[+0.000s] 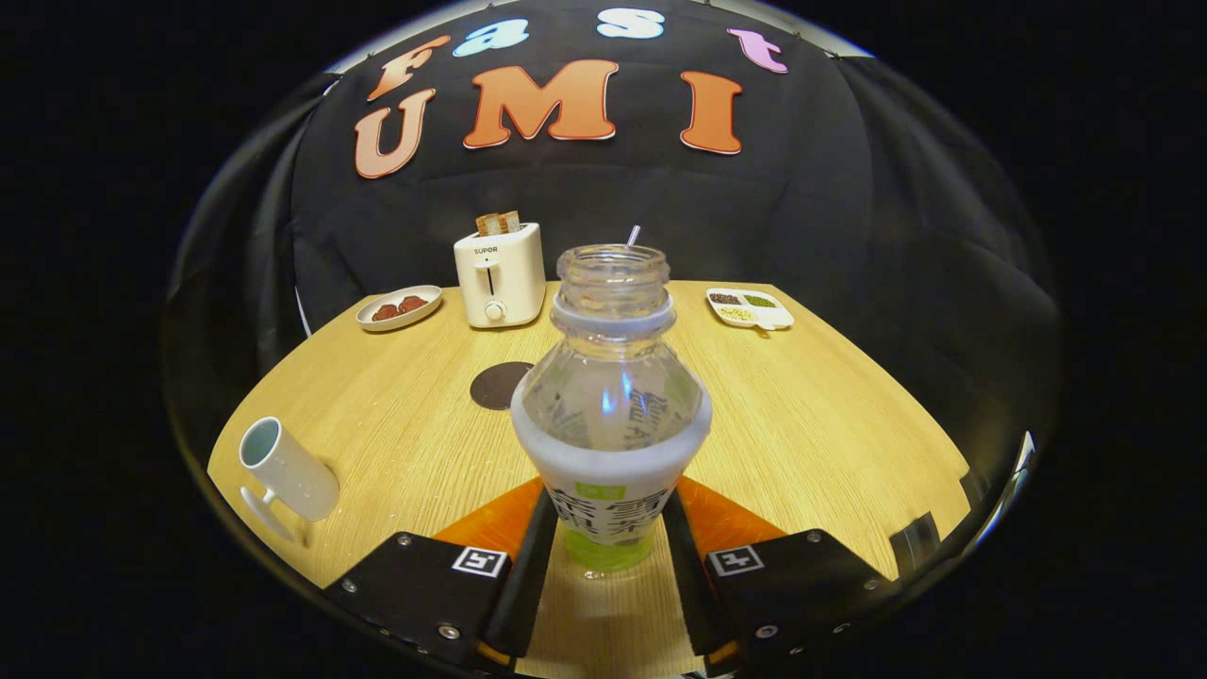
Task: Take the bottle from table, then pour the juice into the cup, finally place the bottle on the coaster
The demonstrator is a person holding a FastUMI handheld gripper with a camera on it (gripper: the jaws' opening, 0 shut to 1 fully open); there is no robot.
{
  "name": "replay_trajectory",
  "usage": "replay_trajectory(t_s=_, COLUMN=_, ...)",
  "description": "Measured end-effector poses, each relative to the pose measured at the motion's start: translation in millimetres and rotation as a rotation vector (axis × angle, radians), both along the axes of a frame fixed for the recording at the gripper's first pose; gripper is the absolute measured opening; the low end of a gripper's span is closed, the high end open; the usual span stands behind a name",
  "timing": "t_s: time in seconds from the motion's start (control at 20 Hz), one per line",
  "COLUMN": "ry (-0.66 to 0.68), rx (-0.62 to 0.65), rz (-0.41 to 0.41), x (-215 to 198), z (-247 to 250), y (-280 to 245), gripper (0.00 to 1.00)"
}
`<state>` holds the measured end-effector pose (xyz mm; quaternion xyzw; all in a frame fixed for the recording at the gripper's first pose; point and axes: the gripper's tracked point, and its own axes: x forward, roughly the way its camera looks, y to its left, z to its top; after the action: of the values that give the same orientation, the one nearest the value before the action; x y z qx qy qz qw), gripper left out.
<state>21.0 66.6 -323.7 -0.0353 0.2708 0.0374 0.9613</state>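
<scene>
Both fingers clamped on uncapped bottle (611, 415) by gripper (608, 566). Coaster (500, 385) at eleven o'clock beyond; cup (288, 476) at nine. Wooden table (830, 415).

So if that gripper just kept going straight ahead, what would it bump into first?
The gripper already has the open bottle between its fingers, seemingly pressing both sides. Pushed on, bottle and all, probably the booth wall; the toaster sits slightly aside.

Gripper (603, 552) level — jaws closed against the bottle (611, 405).
</scene>
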Motion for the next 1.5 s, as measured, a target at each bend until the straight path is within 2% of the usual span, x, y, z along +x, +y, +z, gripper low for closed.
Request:
replay_trajectory(t_s=0.15, ry=0.012, rx=-0.035, rz=0.012, x=-5.4, z=7.9, y=5.6, gripper=0.62)
replay_trajectory(t_s=0.75, ry=-0.032, rx=-0.362, rz=0.051, x=-18.3, z=64.9, y=31.9, gripper=0.59)
replay_trajectory(t_s=1.25, ry=-0.113, rx=-0.689, rz=0.225, x=-17.1, z=80.2, y=103.7, gripper=0.59)
replay_trajectory(t_s=1.5, ry=-0.199, rx=-0.911, rz=0.338, x=-7.7, z=84.0, y=139.3, gripper=0.59)
